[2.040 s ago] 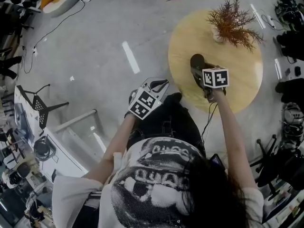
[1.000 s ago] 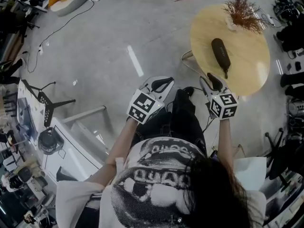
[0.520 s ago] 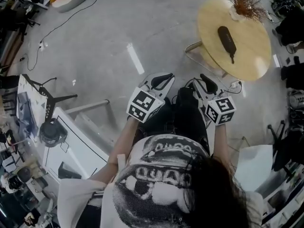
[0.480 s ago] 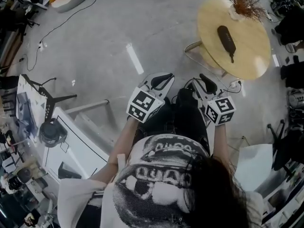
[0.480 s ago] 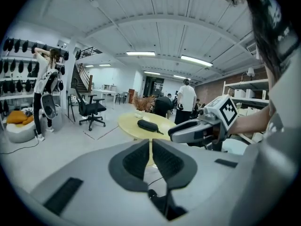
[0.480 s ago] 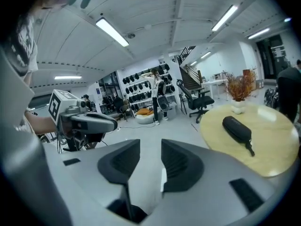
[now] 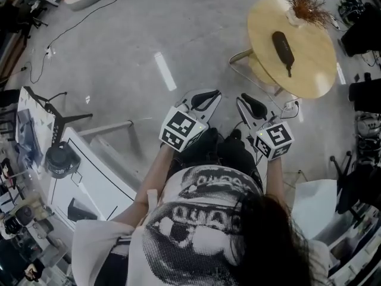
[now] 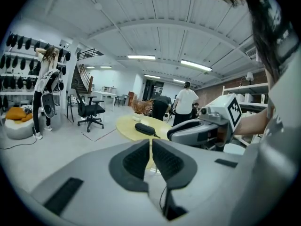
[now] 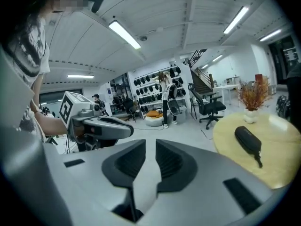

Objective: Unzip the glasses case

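glasses case (image 7: 283,47) lies shut on the round wooden surface (image 7: 309,82), near the dried plant (image 7: 308,3), its pull cord at the near end. both tools are held back at the person's legs, well apart from it. left tool (image 7: 205,100): jaws all but together, empty. right tool (image 7: 249,104): jaws have just been closing, narrow gap, nothing between. judgement: reach not begun. reopen both, pin the case body with one, pinch the cord with the other, and draw along the zip line.
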Demonstrator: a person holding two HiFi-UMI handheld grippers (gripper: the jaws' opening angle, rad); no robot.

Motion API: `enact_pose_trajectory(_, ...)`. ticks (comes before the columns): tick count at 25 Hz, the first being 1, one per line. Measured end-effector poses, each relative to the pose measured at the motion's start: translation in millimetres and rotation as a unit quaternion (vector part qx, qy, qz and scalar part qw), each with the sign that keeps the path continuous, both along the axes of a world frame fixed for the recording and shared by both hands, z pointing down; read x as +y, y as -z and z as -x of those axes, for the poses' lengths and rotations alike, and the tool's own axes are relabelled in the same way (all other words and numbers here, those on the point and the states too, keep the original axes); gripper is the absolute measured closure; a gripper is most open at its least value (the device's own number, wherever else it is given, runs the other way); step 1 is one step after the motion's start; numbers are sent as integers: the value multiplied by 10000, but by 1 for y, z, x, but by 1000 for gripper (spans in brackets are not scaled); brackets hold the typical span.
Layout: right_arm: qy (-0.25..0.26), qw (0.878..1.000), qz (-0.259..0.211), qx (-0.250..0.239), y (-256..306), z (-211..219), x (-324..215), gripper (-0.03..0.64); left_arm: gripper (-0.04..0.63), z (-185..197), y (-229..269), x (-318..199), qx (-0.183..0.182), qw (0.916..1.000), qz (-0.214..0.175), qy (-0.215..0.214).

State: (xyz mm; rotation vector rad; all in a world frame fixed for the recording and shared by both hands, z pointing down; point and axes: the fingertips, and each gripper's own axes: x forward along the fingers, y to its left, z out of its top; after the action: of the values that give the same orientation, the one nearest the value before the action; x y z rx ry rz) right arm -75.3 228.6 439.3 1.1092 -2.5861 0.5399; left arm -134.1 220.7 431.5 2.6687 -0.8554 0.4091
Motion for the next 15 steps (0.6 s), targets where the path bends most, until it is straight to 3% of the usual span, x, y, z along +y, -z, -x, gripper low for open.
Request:
enact_pose_trajectory(4,124,9999,-52,40,3,-3,6,620,581,-9,6,3,73,9999,-32,61)
enact_pose_trajectory(15,296,9996,-50,-1,11,-50,29,621,581,-57,15,26,86,9996,-42,264)
